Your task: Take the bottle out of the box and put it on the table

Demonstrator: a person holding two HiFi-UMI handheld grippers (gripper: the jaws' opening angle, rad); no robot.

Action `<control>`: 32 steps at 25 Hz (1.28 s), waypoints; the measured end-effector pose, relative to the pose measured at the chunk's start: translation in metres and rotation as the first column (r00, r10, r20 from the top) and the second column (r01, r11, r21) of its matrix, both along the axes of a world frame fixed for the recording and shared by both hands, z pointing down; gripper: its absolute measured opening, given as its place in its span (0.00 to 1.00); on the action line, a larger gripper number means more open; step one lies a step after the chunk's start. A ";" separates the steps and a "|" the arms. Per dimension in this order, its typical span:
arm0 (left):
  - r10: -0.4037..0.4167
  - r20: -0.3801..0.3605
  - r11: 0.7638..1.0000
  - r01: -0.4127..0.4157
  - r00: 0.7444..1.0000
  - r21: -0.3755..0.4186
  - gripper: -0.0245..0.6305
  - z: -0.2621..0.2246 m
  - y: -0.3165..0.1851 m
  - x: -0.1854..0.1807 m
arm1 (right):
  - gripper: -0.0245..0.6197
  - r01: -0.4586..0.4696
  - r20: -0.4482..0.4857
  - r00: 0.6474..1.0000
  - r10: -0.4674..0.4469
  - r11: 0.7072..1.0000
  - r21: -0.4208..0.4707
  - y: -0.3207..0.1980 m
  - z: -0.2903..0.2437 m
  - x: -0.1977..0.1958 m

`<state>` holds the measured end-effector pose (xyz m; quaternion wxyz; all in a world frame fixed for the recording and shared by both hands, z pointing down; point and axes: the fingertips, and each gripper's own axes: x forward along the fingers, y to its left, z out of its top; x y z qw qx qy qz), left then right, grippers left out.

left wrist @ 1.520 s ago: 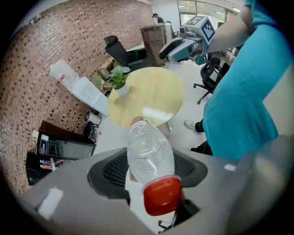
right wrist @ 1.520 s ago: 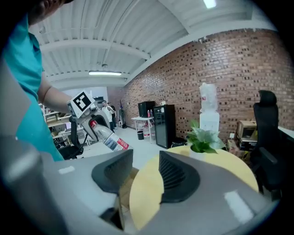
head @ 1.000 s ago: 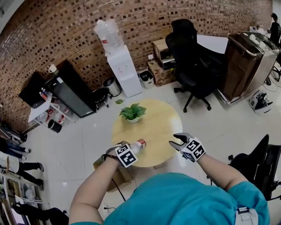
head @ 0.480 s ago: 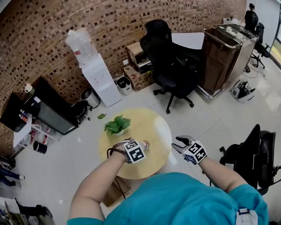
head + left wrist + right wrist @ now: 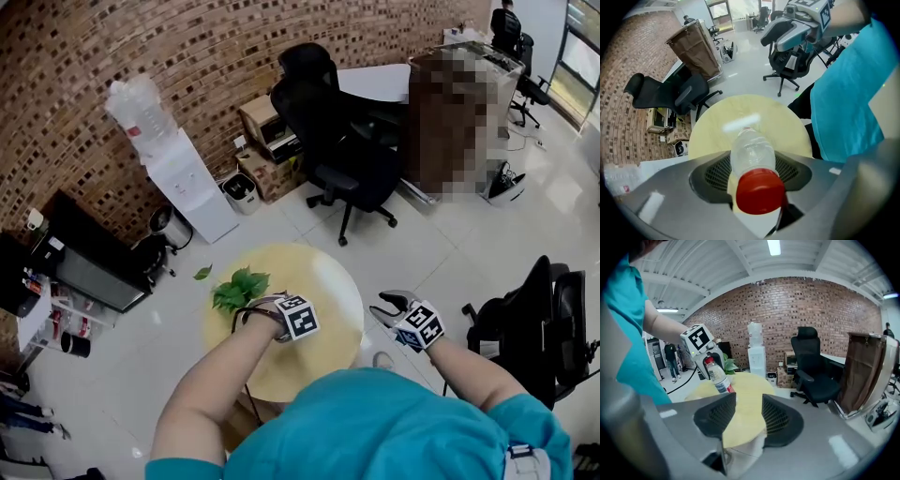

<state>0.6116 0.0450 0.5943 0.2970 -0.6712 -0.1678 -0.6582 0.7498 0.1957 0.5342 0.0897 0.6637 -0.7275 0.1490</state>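
Clamping the clear bottle [image 5: 751, 154] just under its red cap [image 5: 760, 191], the left claw [image 5: 277, 309] points steeply down and holds it roughly upright above the round surface [image 5: 323, 281], left of centre toward 9 o'clock; whether the base touches it cannot be told. A plant [image 5: 234, 289] stands at the surface's 10 o'clock edge, just beside that claw. The right claw [image 5: 749, 416] hangs off the 3 o'clock edge, spread wide with nothing held, facing the bottle.
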 end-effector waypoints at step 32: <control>-0.262 -0.058 0.963 0.257 0.963 -0.077 0.52 0.052 -0.018 0.090 | 0.30 0.180 -0.004 0.984 -0.180 0.983 -0.025 -0.014 0.060 0.095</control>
